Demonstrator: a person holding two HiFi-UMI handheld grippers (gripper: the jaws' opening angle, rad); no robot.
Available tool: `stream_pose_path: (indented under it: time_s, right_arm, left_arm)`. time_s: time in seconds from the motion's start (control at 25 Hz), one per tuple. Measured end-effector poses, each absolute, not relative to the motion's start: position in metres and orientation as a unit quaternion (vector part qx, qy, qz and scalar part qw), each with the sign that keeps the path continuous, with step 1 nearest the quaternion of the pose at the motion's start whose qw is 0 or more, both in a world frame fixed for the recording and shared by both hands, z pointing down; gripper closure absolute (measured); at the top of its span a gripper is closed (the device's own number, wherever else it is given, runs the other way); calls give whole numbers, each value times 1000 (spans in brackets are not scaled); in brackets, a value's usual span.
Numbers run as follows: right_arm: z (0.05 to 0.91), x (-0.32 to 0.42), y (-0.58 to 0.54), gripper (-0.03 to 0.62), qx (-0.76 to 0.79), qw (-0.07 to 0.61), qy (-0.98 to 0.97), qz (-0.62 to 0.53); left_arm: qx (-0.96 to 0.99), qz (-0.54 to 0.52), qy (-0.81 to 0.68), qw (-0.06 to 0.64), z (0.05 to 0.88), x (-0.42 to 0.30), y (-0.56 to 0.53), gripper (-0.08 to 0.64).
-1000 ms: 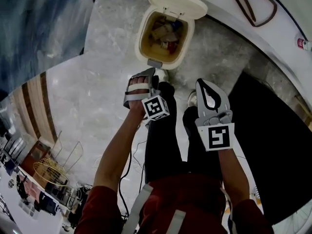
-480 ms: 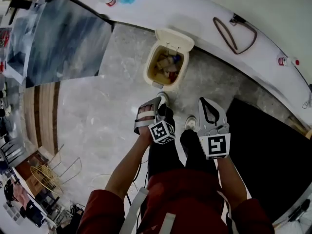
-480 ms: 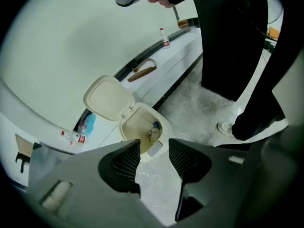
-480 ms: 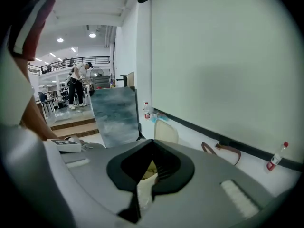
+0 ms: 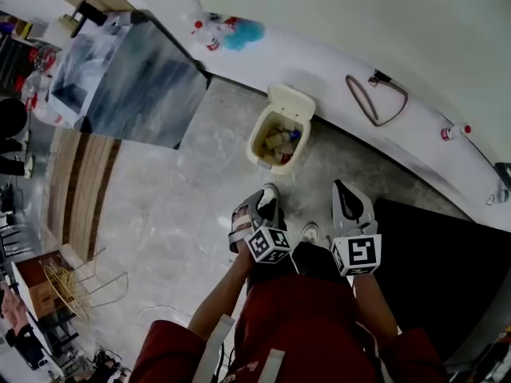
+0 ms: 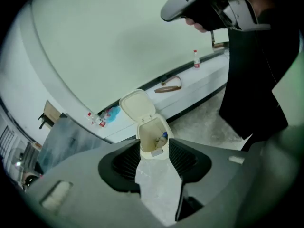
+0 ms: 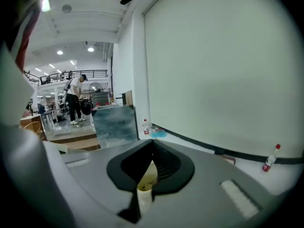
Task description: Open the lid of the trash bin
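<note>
The cream trash bin [image 5: 277, 140] stands on the grey floor against a white ledge. Its lid [image 5: 291, 102] is tipped up and back, and rubbish shows inside. My left gripper [image 5: 255, 202] hangs open a short way in front of the bin, with nothing between its jaws. In the left gripper view the bin [image 6: 154, 136] and its raised lid [image 6: 137, 104] show in the gap of the left gripper [image 6: 154, 148]. My right gripper [image 5: 346, 190] is shut on nothing, to the right of the bin. The right gripper [image 7: 152, 146] has the bin [image 7: 145, 186] just below its tips.
A black mat [image 5: 447, 270] covers the floor at right. On the white ledge [image 5: 415, 146] lie a looped cord [image 5: 374, 100], bottles [image 5: 209, 35] and a blue cloth [image 5: 243, 32]. A grey panel [image 5: 136, 74] stands left of the bin. My shoes [image 5: 309, 232] are below the grippers.
The head view has pulled back and up, so the bin looks smaller and farther off. Both grippers have drawn away from the bin. The lid stays raised.
</note>
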State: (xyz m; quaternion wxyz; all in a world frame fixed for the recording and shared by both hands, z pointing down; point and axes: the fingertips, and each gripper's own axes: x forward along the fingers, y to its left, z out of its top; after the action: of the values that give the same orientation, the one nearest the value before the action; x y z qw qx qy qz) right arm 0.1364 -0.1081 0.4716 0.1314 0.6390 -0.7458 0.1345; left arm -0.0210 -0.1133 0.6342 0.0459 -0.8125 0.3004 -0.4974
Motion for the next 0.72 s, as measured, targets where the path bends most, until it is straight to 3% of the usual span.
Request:
stream_pose_path:
  time_s: [0.72]
  right_arm:
    - [287,150,-55,592,628,24,-778,23]
  left_arm:
    - [-833,-233,501,-4,408,-37,-88,364]
